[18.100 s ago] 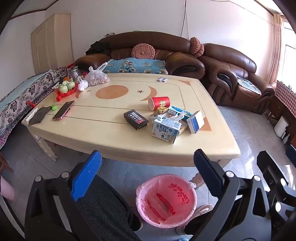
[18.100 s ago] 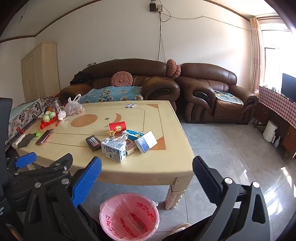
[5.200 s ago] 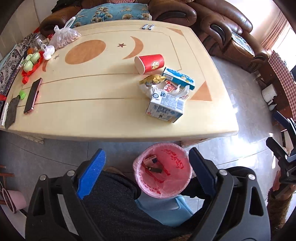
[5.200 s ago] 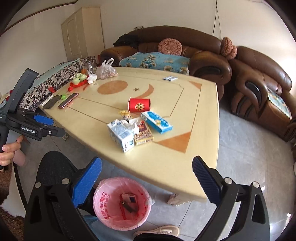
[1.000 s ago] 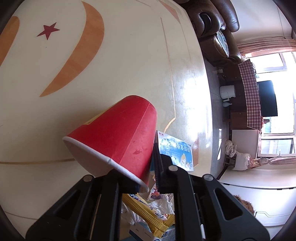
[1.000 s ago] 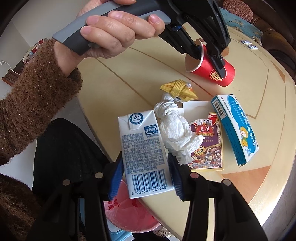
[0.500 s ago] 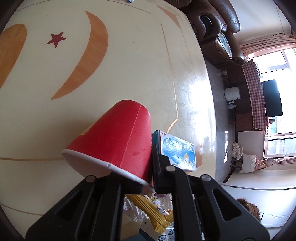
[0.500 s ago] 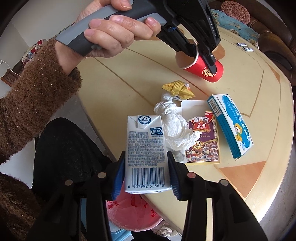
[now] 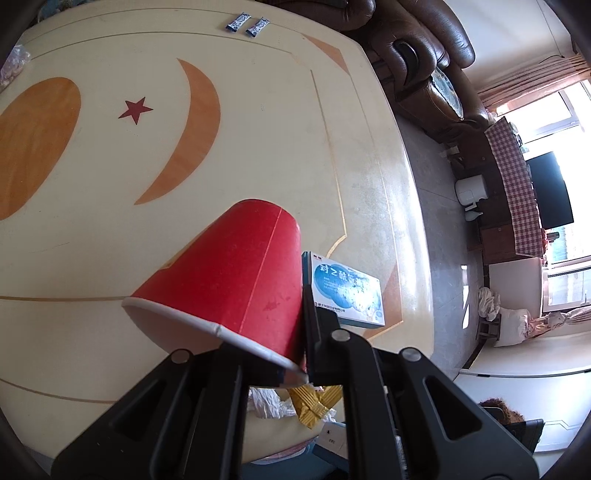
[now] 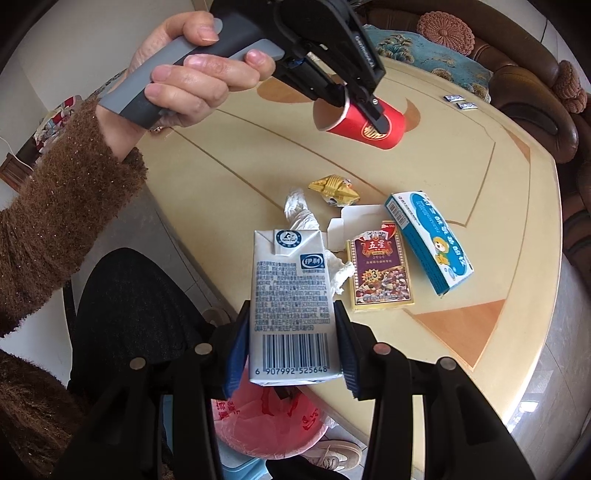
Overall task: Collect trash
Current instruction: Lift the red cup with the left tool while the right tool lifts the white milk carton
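Above the tabletop (image 10: pixel 480 206), the left gripper (image 10: pixel 364 99) pinches the red cup (image 10: pixel 364 125) wall; the right gripper (image 10: pixel 291 347) squeezes the milk carton (image 10: pixel 290 295). Hold both tight and carry them toward 6 o'clock, over the pink bin (image 10: pixel 266 424).

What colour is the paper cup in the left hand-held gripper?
Red paper cup with a white rim, clearest in the left wrist view.

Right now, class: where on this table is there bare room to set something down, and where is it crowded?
Bare: the table top around the star and crescent inlays, up to the two small packets at the far edge. Crowded: the near corner, where the blue box, card box, tissue and gold wrapper cluster.
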`<state>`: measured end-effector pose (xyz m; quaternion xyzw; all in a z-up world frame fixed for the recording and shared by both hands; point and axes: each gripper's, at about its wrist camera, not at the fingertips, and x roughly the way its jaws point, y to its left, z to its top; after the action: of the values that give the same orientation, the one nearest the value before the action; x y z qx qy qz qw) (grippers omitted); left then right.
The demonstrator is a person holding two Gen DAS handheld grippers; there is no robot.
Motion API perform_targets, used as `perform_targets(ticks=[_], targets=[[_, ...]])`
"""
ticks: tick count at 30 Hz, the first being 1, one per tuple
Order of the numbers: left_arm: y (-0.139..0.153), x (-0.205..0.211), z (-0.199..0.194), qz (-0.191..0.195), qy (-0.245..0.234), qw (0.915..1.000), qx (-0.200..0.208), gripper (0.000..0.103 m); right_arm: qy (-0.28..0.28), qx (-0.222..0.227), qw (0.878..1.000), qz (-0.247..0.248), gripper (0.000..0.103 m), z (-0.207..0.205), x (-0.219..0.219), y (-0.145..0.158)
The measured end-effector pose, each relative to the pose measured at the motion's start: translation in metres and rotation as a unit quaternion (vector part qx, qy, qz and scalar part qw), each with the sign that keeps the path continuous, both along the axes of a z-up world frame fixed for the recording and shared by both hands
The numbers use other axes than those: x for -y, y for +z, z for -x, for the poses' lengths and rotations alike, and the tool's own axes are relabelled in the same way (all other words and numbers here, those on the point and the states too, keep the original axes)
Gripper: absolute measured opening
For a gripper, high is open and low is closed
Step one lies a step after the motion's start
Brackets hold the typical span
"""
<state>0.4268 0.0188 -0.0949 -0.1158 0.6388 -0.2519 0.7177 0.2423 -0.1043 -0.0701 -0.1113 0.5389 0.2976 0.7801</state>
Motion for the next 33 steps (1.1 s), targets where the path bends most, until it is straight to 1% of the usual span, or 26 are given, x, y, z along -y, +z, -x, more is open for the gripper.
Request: perform_targets(ticks=[4,8,13,18,22,26,31,33], targets=[[0.023,-0.003,0.014,-0.016,-0.001,0.9996,0.023,0.009,-0.038,0.03,0.999,0.007,0.042,0.004,0.019,0.022],[0.051,-0.008,0.037,-0.039,-0.006,0.9977,0.054,0.009,-0.071,0.06,0.996,0.013,0.042,0.012,0.033,0.045],[0.082,-0.014,0.075,-0.054,-0.016,0.9951,0.081,0.009,-0.087,0.081,0.993,0.02,0.042,0.027,0.039,0.065],[0.103,-0.02,0.12,-0.064,-0.027,0.9926,0.1,0.009,-0.092,0.086,0.992,0.03,0.042,0.041,0.035,0.071],[0.111,-0.02,0.153,-0.069,-0.034,0.991,0.109,0.009,-0.096,0.087,0.991,0.035,0.042,0.062,0.033,0.075],[0.114,-0.022,0.184,-0.077,-0.042,0.989,0.119,0.009,-0.101,0.087,0.99,0.039,0.042,0.082,0.032,0.078],[0.111,-0.024,0.223,-0.082,-0.049,0.9869,0.13,0.009,-0.102,0.088,0.99,0.042,0.042,0.104,0.03,0.078],[0.105,-0.024,0.236,-0.086,-0.052,0.9866,0.129,0.009,-0.1,0.087,0.99,0.042,0.042,0.115,0.027,0.077]])
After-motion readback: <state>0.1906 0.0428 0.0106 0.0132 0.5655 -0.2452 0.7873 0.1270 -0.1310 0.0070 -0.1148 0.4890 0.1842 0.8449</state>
